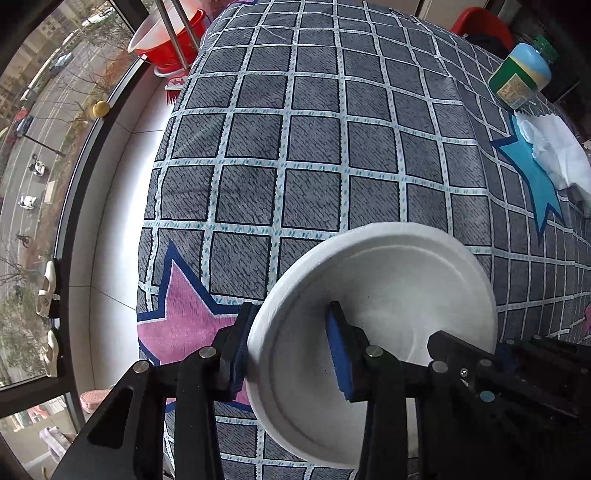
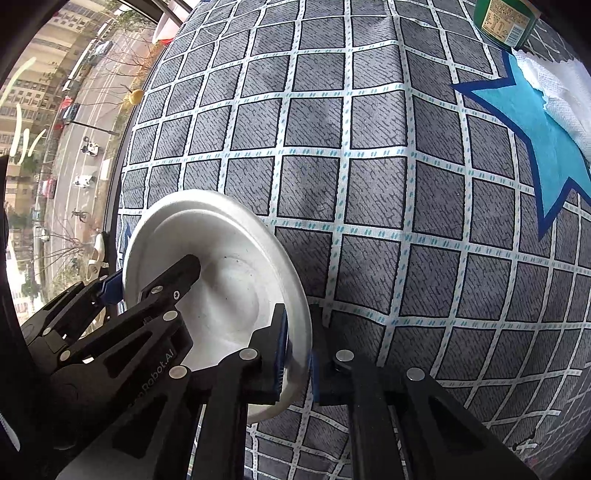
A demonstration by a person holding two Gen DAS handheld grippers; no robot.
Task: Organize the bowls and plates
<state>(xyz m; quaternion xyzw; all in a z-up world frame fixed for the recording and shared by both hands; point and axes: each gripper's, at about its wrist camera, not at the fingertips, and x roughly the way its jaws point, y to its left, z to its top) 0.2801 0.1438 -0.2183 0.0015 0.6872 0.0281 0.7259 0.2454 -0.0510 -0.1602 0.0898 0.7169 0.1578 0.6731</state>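
A home upstairs: checked tablecloth (image 1: 295,147), red basin (image 1: 173,37), slippers (image 1: 46,291) by a street-facing window (image 1: 33,129).

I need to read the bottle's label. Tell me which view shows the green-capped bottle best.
The left wrist view: the green-capped bottle appears nearly whole, cap, yellow contents and label, standing on the checked cloth. The right wrist view catches only its lower labelled part, cut by the top edge.

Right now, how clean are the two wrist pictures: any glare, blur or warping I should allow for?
Left wrist view: even daylight, no glare; fisheye bulges the checked cloth; the white plate is sharp. Right wrist view: same bowing, pale reflection streaks on the window, and the plate's near rim is slightly soft.
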